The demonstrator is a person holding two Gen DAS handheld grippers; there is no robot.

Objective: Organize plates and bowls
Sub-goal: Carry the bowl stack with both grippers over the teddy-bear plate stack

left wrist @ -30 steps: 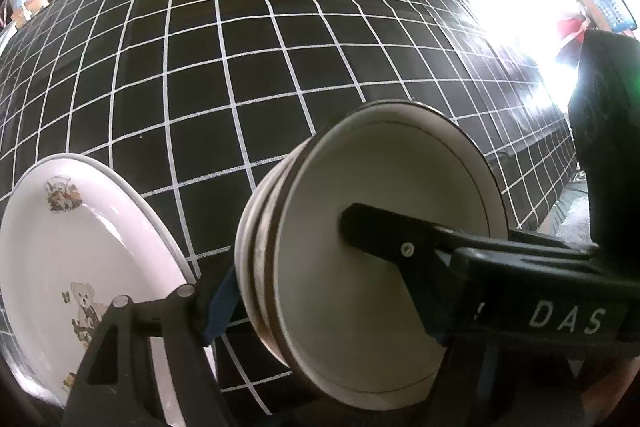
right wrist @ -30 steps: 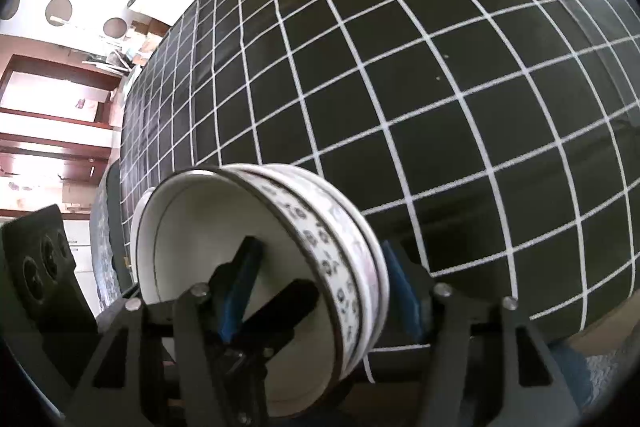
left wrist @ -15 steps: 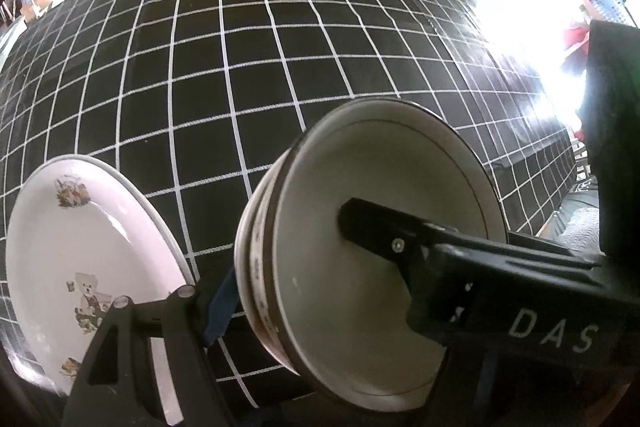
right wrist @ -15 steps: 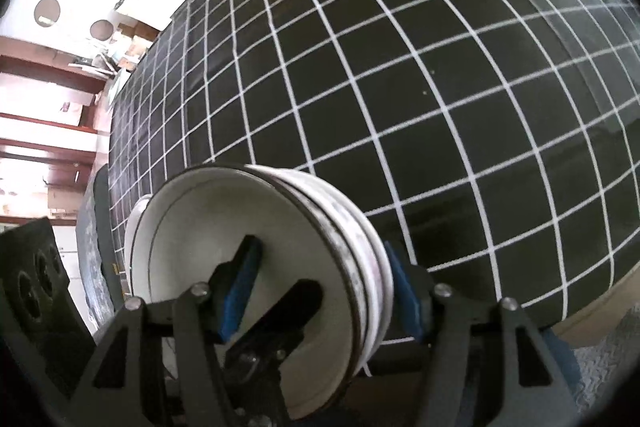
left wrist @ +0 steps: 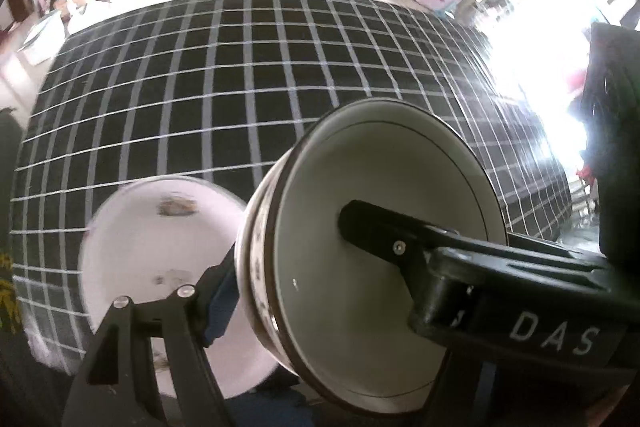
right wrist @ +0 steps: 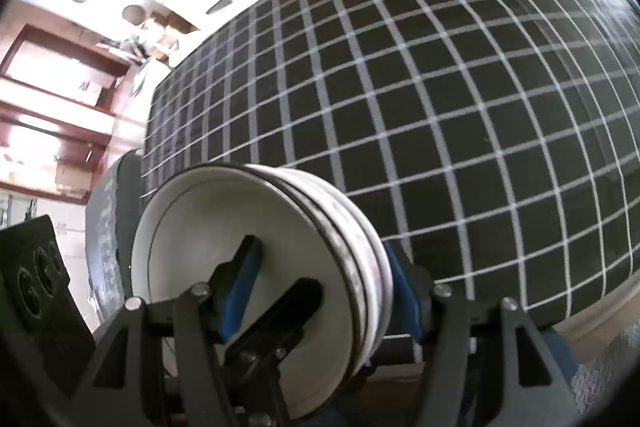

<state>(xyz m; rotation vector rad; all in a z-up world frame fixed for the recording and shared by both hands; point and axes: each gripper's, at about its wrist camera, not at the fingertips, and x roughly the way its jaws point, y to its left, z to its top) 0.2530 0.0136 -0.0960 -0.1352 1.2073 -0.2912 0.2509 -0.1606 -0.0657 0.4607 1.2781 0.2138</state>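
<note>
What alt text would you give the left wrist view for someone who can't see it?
Both grippers clamp one stack of nested white bowls above a black grid tablecloth; the left gripper pinches its near wall. A white plate lies below left, blurred.

Left tongs (left wrist: 288,259): black angular plastic arms, silver screw heads at the joints, a blue pad on the near finger, and white letters "DAS" on the far arm. Right tongs (right wrist: 320,291): the same black frame, silver screws along both arms, blue pads lining both fingers (right wrist: 404,291).
</note>
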